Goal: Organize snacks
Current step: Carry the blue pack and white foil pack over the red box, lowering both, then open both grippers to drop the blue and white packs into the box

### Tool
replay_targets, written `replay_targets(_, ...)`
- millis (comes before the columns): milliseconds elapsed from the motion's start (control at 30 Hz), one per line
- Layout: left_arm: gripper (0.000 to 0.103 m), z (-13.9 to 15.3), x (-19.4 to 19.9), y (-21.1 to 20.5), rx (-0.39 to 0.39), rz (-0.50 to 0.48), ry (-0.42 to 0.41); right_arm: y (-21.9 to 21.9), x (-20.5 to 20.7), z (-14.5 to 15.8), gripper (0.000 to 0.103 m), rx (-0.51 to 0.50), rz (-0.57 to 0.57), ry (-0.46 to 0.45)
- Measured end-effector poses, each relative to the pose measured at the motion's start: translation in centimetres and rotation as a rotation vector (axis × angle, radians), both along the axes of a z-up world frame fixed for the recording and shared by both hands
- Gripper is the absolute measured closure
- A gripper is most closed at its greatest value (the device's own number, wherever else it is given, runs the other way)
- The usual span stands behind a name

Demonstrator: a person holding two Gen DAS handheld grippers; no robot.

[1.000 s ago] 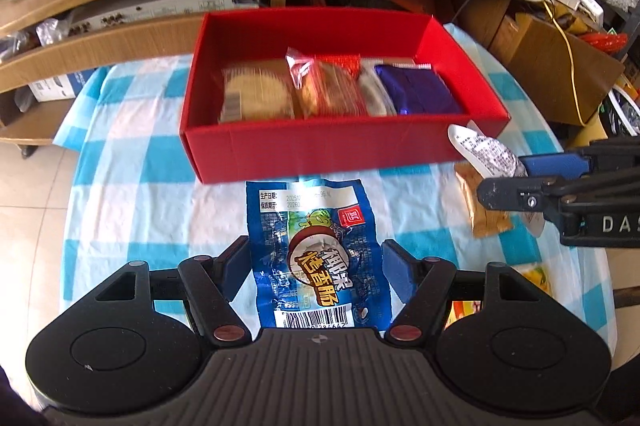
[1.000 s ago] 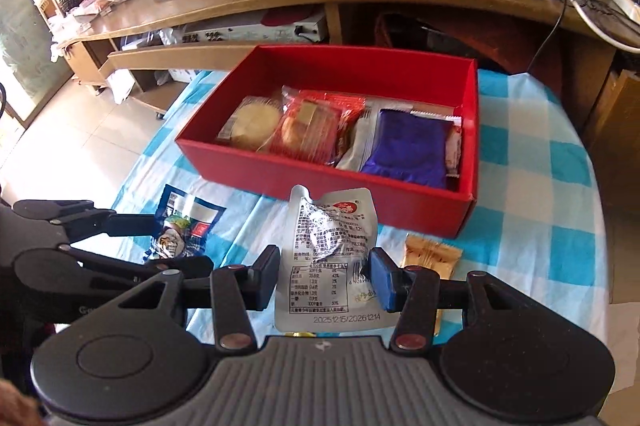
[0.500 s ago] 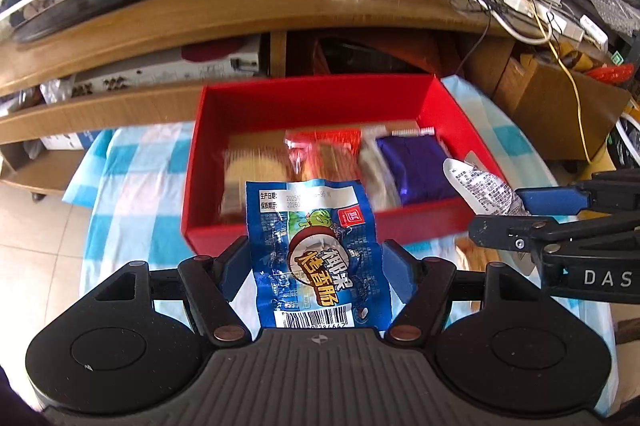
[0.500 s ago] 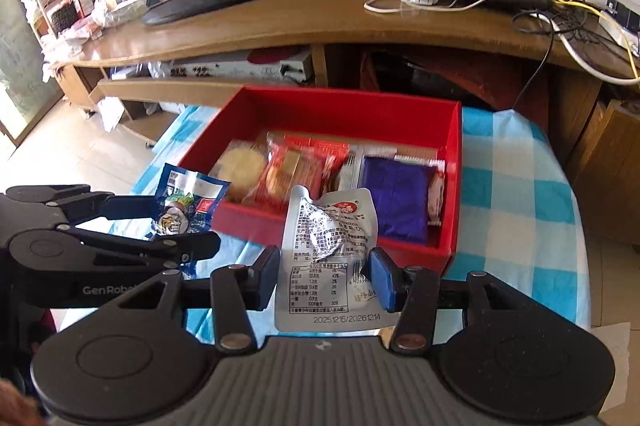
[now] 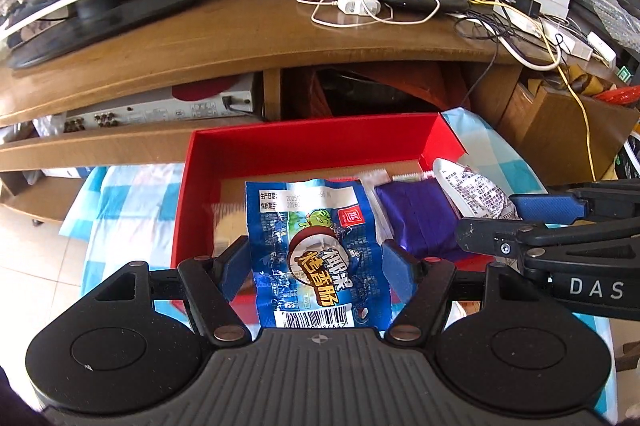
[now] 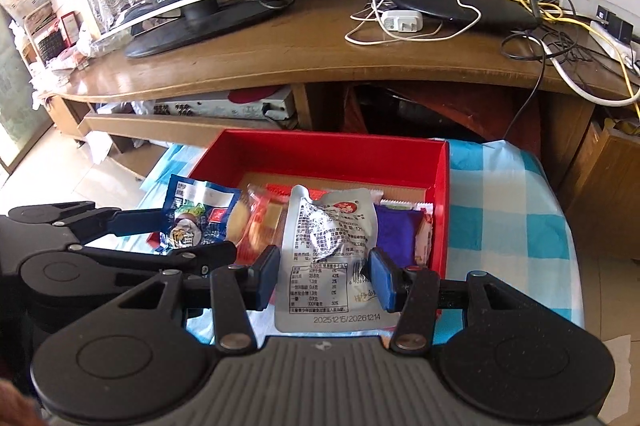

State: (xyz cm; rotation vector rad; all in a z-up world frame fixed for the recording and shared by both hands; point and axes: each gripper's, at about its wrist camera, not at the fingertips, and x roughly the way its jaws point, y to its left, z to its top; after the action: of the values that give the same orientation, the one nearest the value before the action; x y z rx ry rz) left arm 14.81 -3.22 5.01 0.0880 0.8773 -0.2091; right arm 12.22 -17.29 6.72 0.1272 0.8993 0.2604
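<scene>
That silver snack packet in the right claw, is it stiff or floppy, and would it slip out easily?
The silver packet is probably floppy: its foil is creased and its top corner curls over. It looks light, since the right claw holds it up by its side edges alone. The glossy film may be slippery, so a loose pinch could let it slide.

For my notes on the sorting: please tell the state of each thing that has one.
Left tool: shut on blue packet.
Right tool: shut on silver packet.
Red box: open, partly filled.
Purple packet: lying in box.
</scene>
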Motion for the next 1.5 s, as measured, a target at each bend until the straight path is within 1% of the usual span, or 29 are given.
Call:
replay_targets(367, 0.028, -0.8, 2.9, -0.6, 0.024, 0.026, 0.0, -0.3, 3.1, -1.2, 0.05, -0.002, -0.017, 0.008)
replay_targets(800, 0.028, -3.3, 5.1, -0.6, 0.07, 0.059, 0.03, 0.4, 5.6, -3.8, 0.05, -0.036, -0.009, 0.037)
replay_targets(1100, 0.028, -4.6, 5.4, -0.7, 0.102, 0.064, 0.051, 0.7, 6.2, -5.4, 0.049, -0.062, 0.0, 0.066)
replay_targets(1200, 0.027, -4.8, 5.3, -0.7, 0.102, 0.06, 0.057, 0.6, 6.2, -5.9, 0.049, -0.072, -0.004, 0.078)
replay_targets(1500, 0.026, -5.3, 5.2, -0.9, 0.116, 0.055, 0.069, 0.6, 6.2, -6.5, 0.049, -0.086, -0.001, 0.098)
